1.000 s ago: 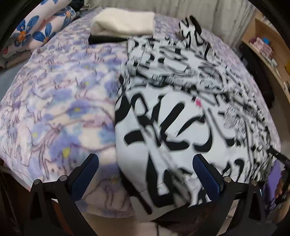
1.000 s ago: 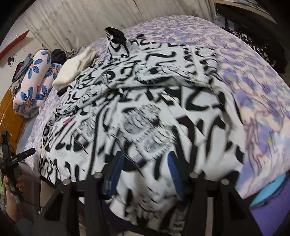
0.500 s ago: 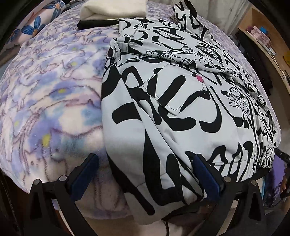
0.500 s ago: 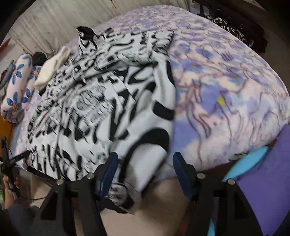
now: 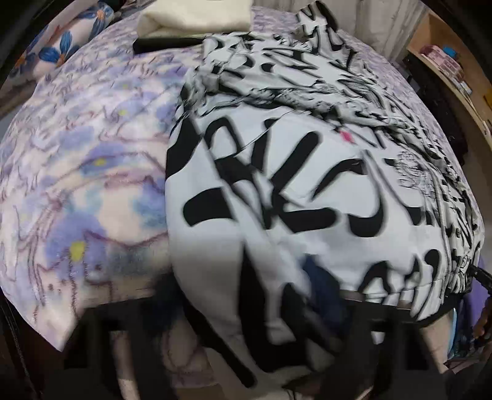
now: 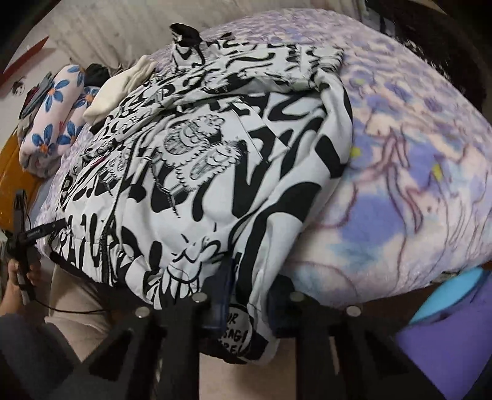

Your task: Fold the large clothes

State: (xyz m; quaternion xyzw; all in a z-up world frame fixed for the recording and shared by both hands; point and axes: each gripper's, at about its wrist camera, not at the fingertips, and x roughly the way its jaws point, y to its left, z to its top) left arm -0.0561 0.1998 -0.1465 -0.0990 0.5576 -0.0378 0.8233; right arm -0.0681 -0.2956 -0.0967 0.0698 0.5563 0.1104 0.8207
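A white jacket with black graffiti print (image 5: 307,184) (image 6: 215,154) lies spread on a bed under a purple floral blanket (image 5: 77,154). Its near hem hangs over the bed's front edge. My left gripper (image 5: 246,289) is at the hem's left corner, blurred. Its jaws are closing with the cloth between them and still stand well apart. My right gripper (image 6: 249,295) is at the hem's right corner. Its jaws are closing too, and its blue pads (image 6: 221,292) pinch a fold of hem beside a round printed patch. A hand (image 6: 18,277) holds the left gripper at the far left.
A folded cream cloth (image 5: 196,15) (image 6: 123,86) and floral pillows (image 5: 61,40) (image 6: 52,123) lie at the head of the bed. A wooden shelf (image 5: 446,61) stands to the right. A blue and purple object (image 6: 446,307) sits below the bed's front right edge.
The left jaws have narrowed from wide open around the jacket's hem. The right gripper moved onto the hem's corner and closed on it.
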